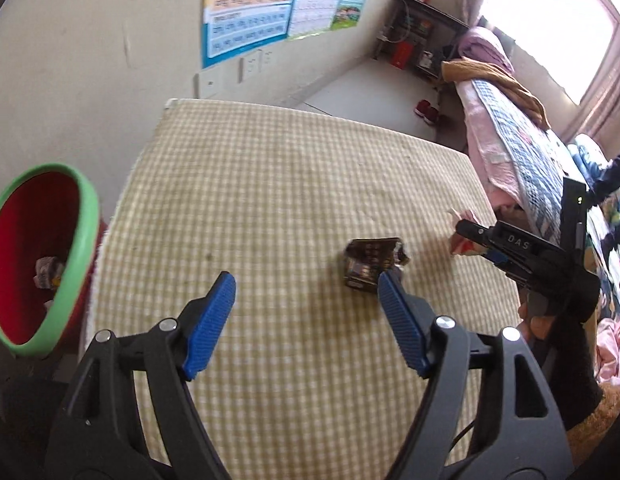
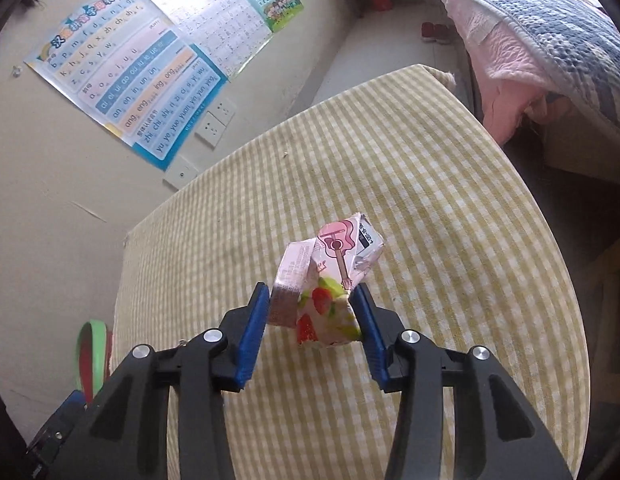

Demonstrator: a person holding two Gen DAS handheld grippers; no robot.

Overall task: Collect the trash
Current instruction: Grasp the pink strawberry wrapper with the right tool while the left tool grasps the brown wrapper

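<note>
Right tool (image 2: pixel 310 312): pads clamped on the crushed pink carton (image 2: pixel 326 284), raised above the checked surface (image 2: pixel 450 220) for transfer. Left tool (image 1: pixel 305 292): jaws wide, dark crumpled wrapper (image 1: pixel 370 262) just ahead. Red bin (image 1: pixel 33 260) stands beside the surface's left edge.

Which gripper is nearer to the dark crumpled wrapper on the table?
Left. The left gripper is open just before the dark crumpled wrapper, its right finger nearly touching it. The right gripper, farther to the right, is shut on the pink carton.
</note>
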